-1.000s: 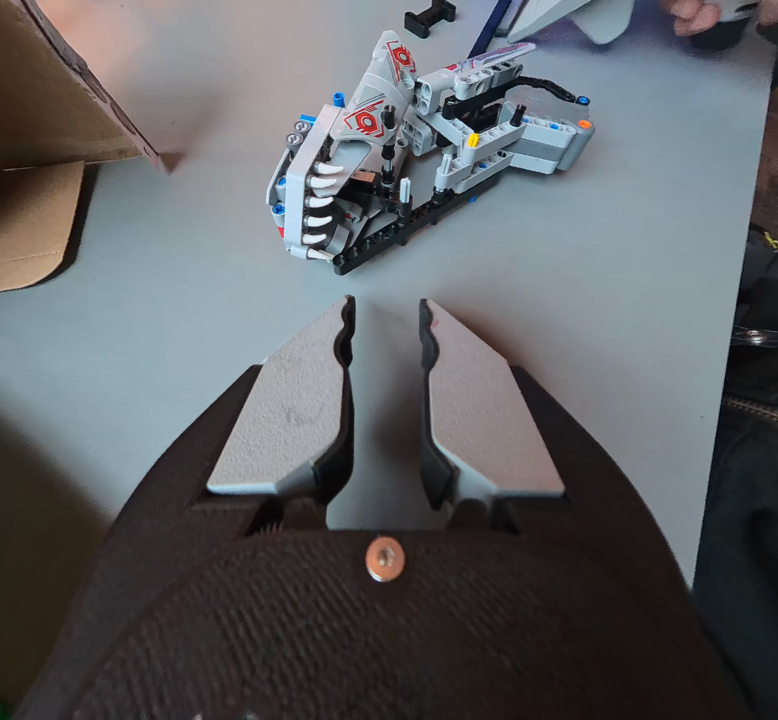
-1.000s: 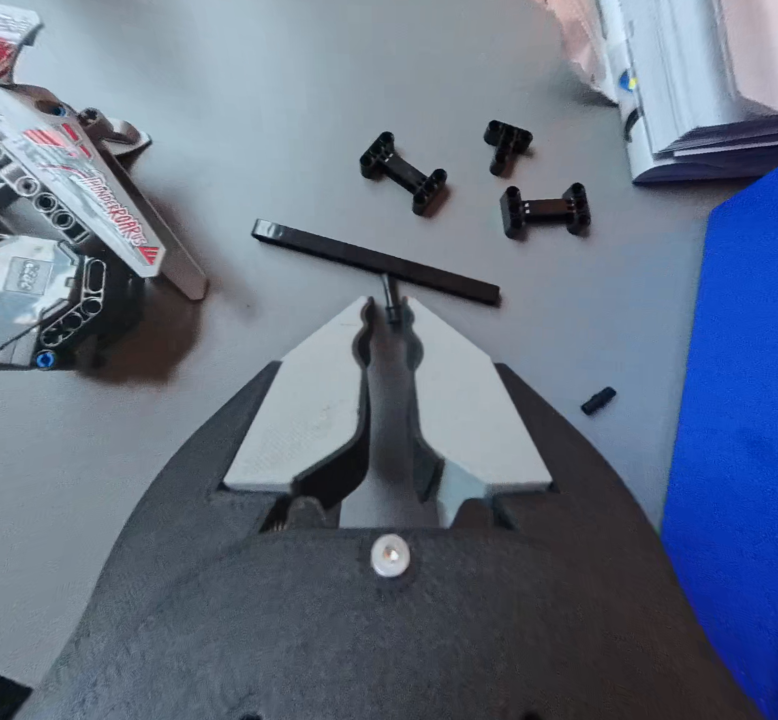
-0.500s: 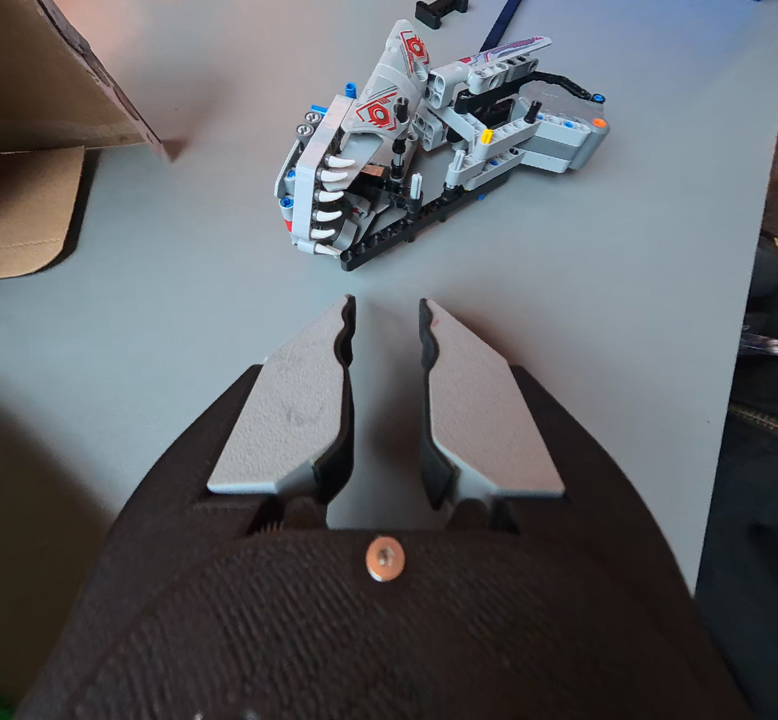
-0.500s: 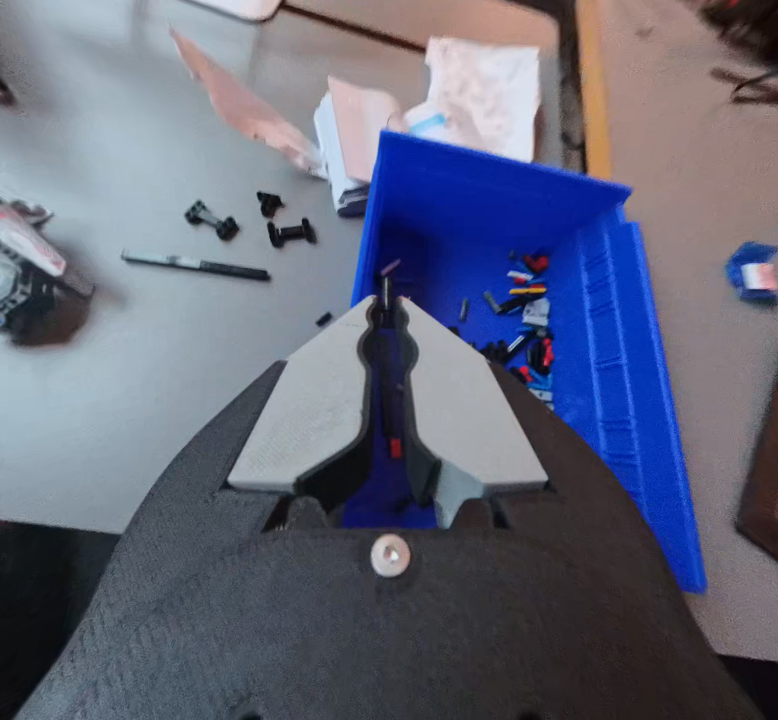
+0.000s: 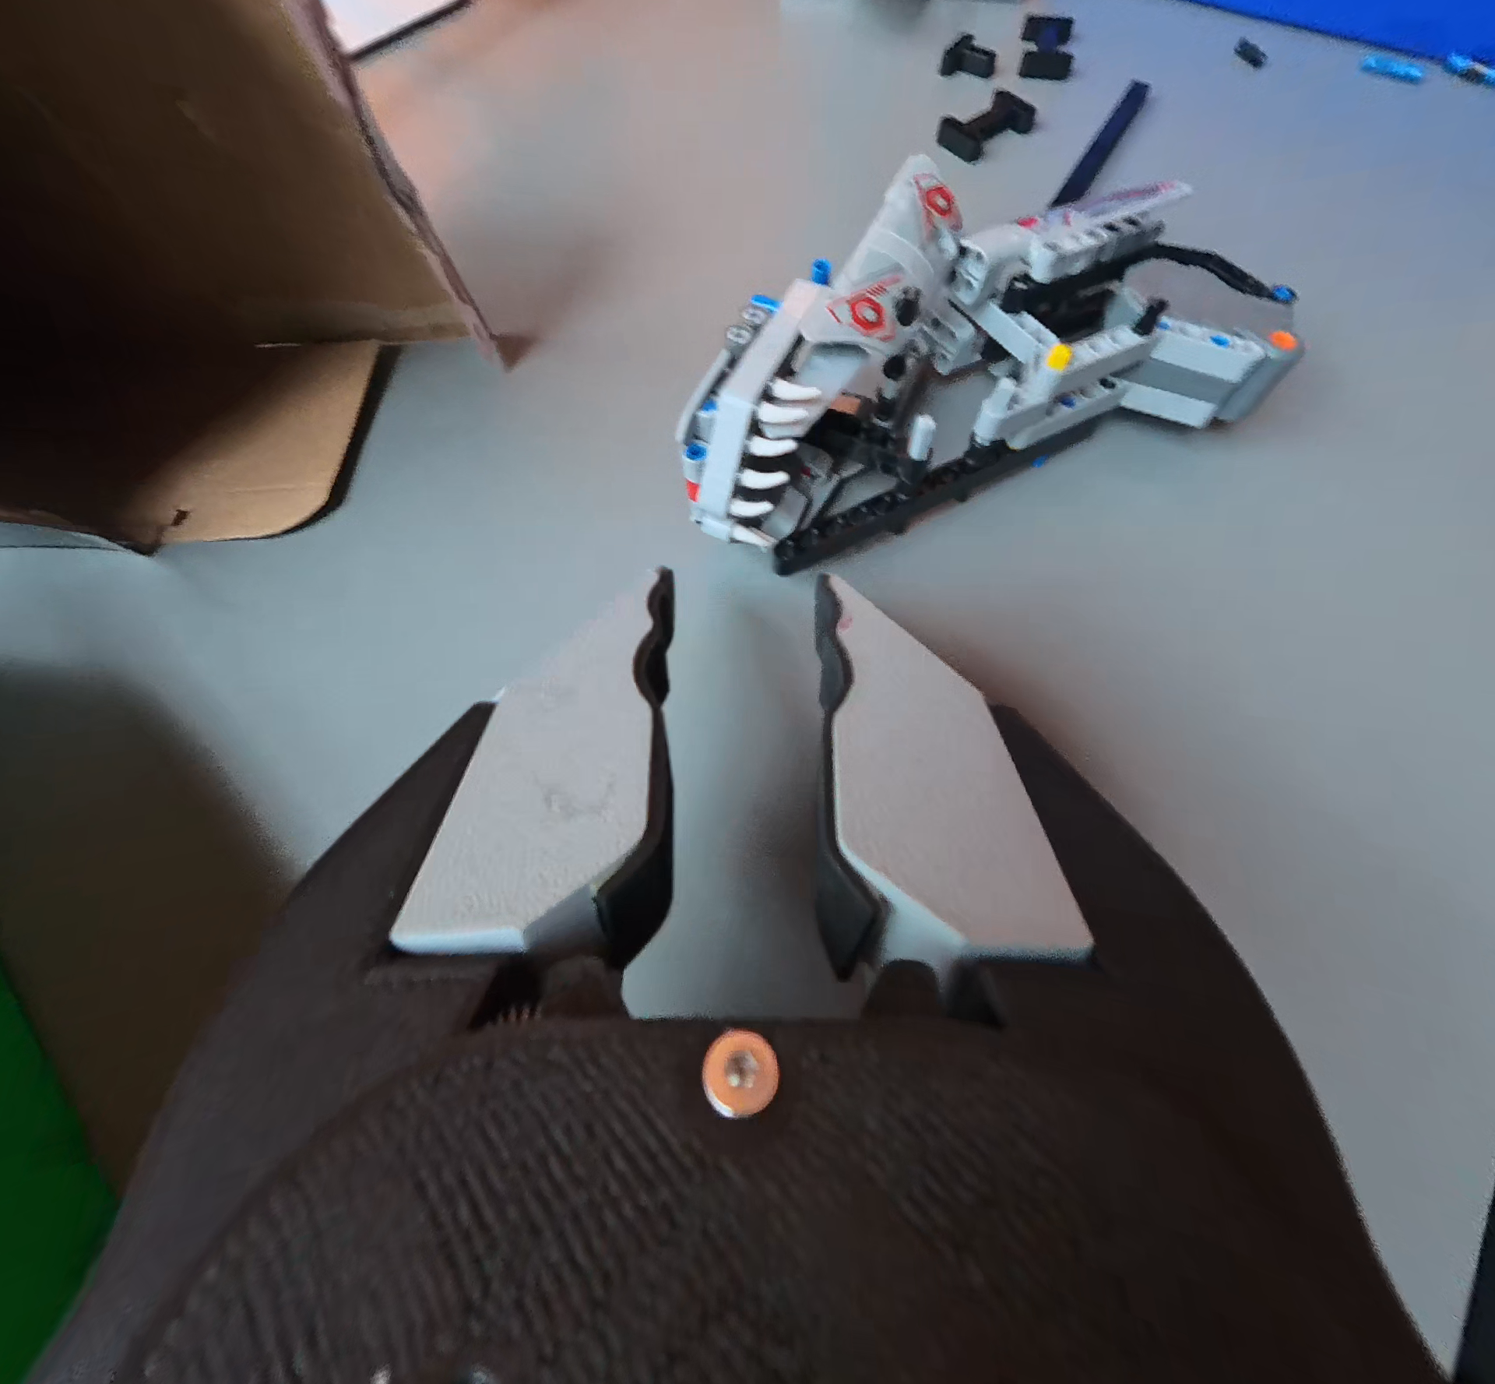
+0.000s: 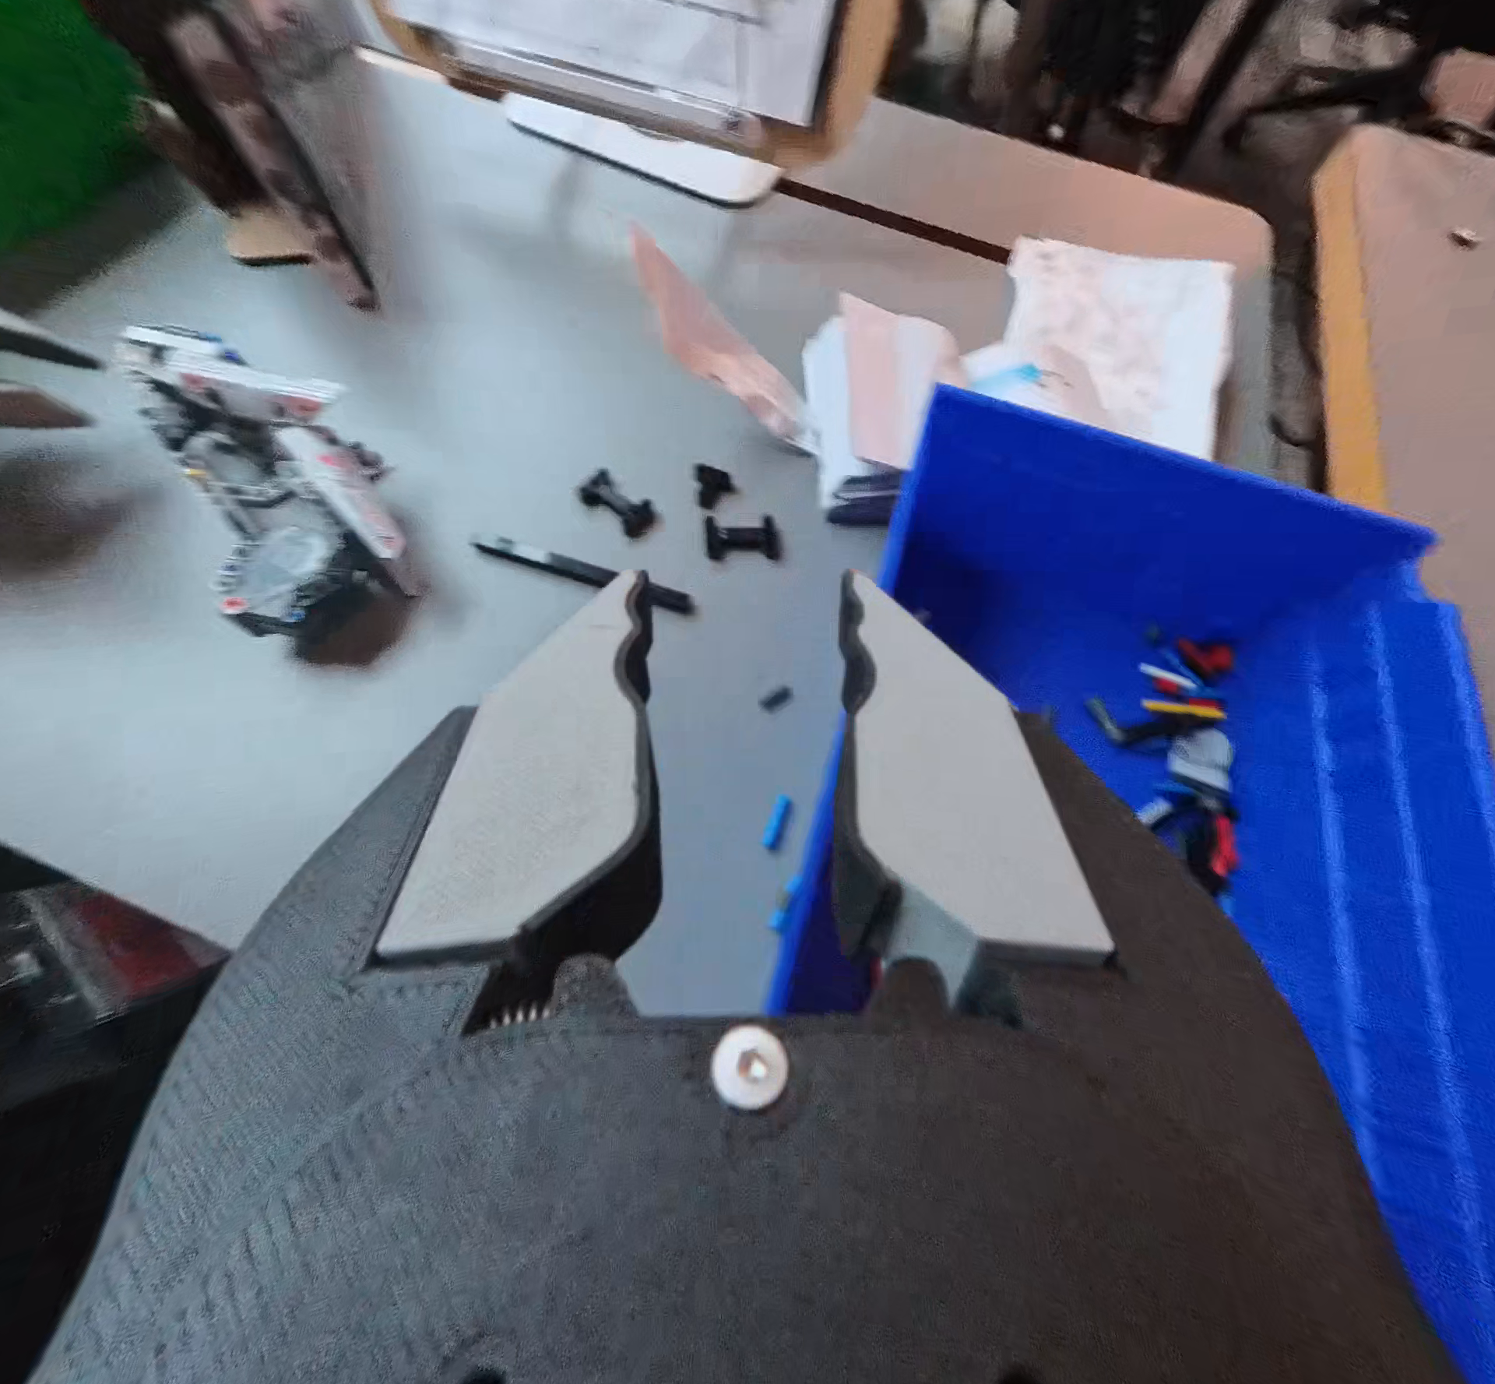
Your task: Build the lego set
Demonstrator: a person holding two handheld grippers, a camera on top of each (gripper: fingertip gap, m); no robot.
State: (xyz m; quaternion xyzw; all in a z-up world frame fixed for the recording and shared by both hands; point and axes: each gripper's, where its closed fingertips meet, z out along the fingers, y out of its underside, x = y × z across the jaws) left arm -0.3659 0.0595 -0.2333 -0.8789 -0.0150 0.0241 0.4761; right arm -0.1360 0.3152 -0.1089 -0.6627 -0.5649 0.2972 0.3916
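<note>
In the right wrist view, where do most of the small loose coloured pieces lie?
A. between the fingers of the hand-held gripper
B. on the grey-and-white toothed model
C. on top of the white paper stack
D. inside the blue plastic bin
D: the heap of small coloured pieces lies on the floor of the open blue plastic bin, right of the open right hand-held gripper.

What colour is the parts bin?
Solid blue bin, best seen in the right wrist view.

Model (image 6: 283,504) left of loose parts (image 6: 688,512); bin (image 6: 1132,536) right, papers (image 6: 890,406) behind.
</note>
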